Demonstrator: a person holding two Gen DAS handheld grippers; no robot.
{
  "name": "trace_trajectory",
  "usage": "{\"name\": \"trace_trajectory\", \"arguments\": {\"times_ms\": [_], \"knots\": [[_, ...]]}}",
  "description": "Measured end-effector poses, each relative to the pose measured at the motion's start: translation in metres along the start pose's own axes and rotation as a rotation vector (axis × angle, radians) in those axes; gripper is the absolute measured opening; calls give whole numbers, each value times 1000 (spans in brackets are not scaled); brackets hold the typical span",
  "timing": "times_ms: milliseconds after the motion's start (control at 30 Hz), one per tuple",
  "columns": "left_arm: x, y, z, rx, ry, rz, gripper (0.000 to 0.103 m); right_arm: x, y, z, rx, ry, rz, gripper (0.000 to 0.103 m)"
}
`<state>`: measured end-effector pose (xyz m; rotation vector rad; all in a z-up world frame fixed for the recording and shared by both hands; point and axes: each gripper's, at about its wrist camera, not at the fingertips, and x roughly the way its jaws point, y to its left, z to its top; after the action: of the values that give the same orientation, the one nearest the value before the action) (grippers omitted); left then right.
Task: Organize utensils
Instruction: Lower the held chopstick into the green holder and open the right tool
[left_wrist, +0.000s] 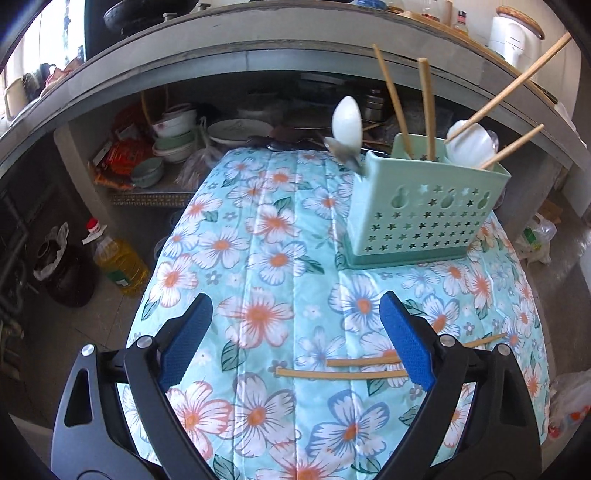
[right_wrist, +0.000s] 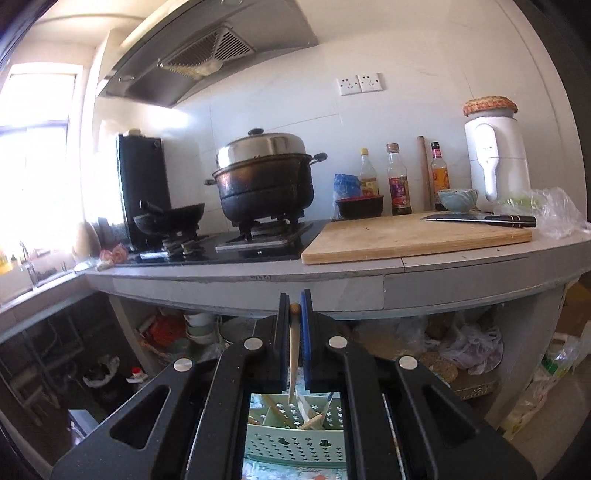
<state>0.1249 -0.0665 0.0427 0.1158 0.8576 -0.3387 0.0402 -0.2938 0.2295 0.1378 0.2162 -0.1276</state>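
Note:
My left gripper (left_wrist: 295, 299) stands open above the floral cloth (left_wrist: 258, 258), with nothing between its blue pads. Two wooden chopsticks (left_wrist: 340, 373) lie side by side on the cloth, running under the right finger (left_wrist: 404, 339). A third chopstick (left_wrist: 484, 340) shows just beyond that finger. The green star-holed utensil holder (left_wrist: 421, 218) stands at the far right with chopsticks (left_wrist: 393, 99) and white spoons (left_wrist: 347, 122) upright in it. My right gripper (right_wrist: 294, 306) is shut on a chopstick (right_wrist: 293, 350) that hangs down toward the holder (right_wrist: 295, 439) below.
Behind the cloth runs a grey counter (right_wrist: 332, 280) with a stove, a black pot (right_wrist: 264, 181), a cutting board (right_wrist: 413, 236) and a knife (right_wrist: 480, 219). Bowls (left_wrist: 173, 136) are stacked on the shelf under it. An oil bottle (left_wrist: 120, 262) stands on the floor at left.

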Motion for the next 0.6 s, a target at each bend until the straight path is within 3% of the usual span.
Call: {"name": "trace_trajectory", "arguments": {"times_ms": [433, 600], "knots": [[-4, 17, 0, -44, -15, 45, 88, 44, 75, -68, -433, 60, -87, 7], [-5, 19, 0, -47, -22, 52, 88, 33, 71, -68, -401, 67, -58, 28]]}}
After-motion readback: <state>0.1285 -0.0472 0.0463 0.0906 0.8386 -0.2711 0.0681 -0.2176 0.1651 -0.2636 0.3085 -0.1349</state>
